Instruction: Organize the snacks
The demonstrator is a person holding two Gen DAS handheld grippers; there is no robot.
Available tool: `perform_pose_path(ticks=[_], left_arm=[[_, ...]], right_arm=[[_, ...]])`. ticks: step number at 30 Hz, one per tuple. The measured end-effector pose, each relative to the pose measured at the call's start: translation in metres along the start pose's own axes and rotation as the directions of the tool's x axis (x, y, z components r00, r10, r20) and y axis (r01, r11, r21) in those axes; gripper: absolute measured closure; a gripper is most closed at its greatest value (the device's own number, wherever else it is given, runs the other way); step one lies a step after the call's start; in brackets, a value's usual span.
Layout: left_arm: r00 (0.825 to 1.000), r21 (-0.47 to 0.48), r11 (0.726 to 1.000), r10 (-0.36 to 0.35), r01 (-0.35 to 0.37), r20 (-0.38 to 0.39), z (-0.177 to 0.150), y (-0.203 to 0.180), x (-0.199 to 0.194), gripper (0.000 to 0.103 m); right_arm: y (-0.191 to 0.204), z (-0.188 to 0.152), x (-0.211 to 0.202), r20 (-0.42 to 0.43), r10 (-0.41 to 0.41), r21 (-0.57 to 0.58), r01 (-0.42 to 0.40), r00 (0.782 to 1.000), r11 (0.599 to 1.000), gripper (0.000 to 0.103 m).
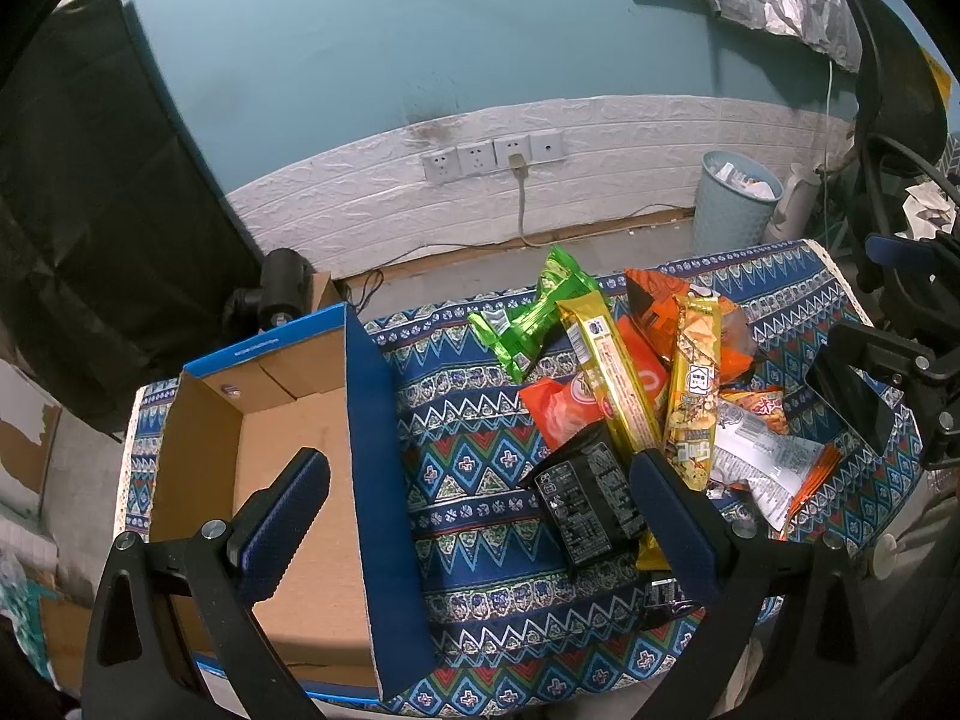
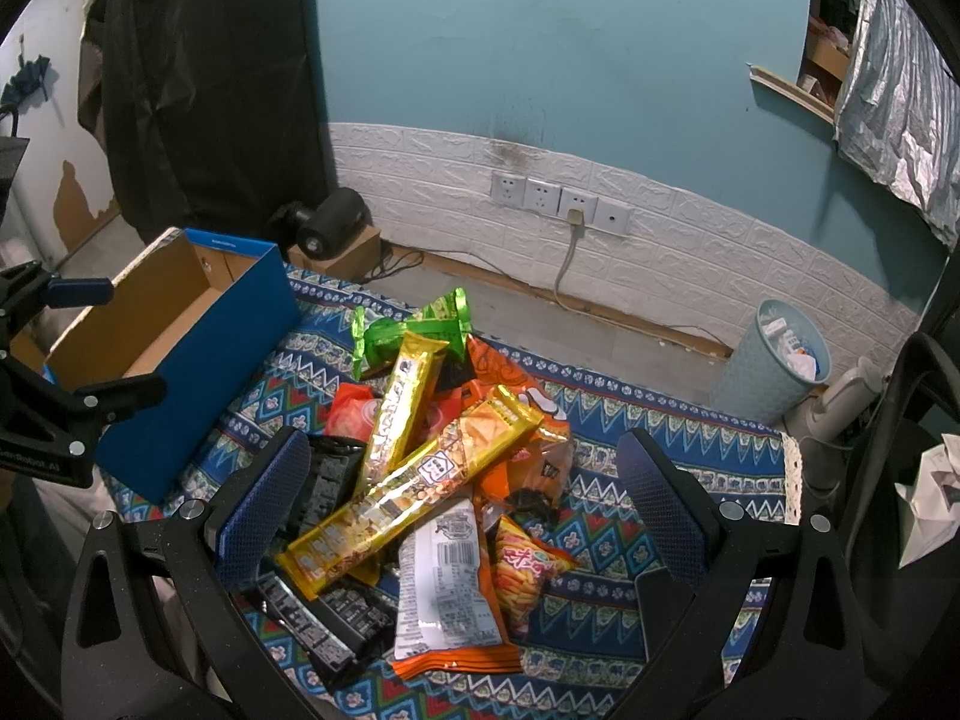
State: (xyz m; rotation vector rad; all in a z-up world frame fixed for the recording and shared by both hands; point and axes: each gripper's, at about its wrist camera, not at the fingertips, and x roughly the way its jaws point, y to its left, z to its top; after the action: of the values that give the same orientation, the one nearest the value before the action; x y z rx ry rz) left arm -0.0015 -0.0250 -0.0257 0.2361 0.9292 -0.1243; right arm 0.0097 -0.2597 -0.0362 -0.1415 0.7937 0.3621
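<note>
Sorting has not yet begun: the snack pile point(image 2: 444, 480) is heaped on the patterned cloth point(image 1: 480, 480) beside the empty blue carton point(image 1: 288, 456). Both the left gripper point(image 1: 480, 480) and right gripper point(image 2: 462, 480) are held apart, empty. One packet should be clamped next.

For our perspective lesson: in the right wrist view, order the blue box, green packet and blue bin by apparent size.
1. blue box
2. and 3. blue bin and green packet look alike; the bin stands farther off, so ranking them is unsure.
</note>
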Motion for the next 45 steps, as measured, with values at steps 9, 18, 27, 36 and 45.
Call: perform_pose_path(ticks=[9,18,27,36,45], left_arm=[[1.000,0.001,1.000,0.001,-0.001,-0.001,0.000,0.000,0.000,0.002],[1.000,0.014,1.000,-0.007,0.007,-0.009,0.004,-0.007,0.005,0.002],[0.999,0.031,0.999,-0.018,0.018,-0.028,0.009,-0.020,0.014,0.002],[0.994,0.072,0.995,-0.061,0.067,-0.086,0.013,-0.049,0.043,0.002],[0.977,0.103,0.984,-0.126,0.145,-0.173,0.013,-0.094,0.084,0.002]], right_arm=[[0.000,0.000,0.000,-0.001,-0.002,-0.001,0.002,1.000,1.000,0.003],[-0.004,-0.005,-0.002,-0.002,-0.002,0.004,0.002,1.000,1.000,0.003],[-0.012,-0.009,0.002,-0.026,-0.006,0.013,0.006,1.000,1.000,0.003],[-0.033,-0.018,0.011,-0.065,-0.017,0.047,0.020,0.998,0.999,0.003],[-0.061,-0.040,0.034,-0.144,-0.027,0.114,0.043,0.989,0.993,0.003]])
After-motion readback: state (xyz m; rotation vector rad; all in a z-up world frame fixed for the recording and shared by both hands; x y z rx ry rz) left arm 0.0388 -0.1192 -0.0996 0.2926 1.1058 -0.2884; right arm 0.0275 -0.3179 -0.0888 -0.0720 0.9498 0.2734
